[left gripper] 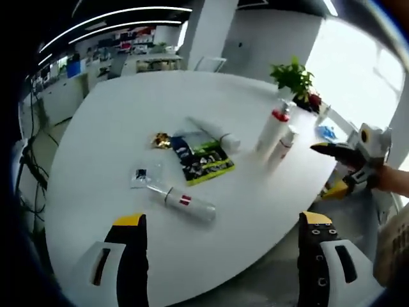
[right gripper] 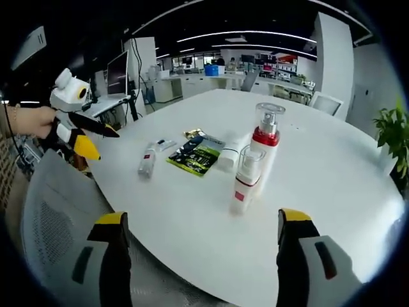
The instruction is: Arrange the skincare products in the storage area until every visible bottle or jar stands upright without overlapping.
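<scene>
Standing pair: tall white pump bottle with red collar [right gripper: 264, 148] and shorter white spray bottle with clear cap [right gripper: 243, 179] stand upright, close together, apparently already sorted.
Lying bottles: small white bottle with red label [left gripper: 185, 203] and white tube [left gripper: 214, 133] lie flat on the round white worktop [left gripper: 102, 147], so both likely need righting.
Clutter: dark green sachet [left gripper: 203, 161] between them.
Left gripper [left gripper: 223, 220]: spread, empty, facing the lying bottle.
Right gripper [right gripper: 199, 220]: spread, empty, facing the upright pair.
</scene>
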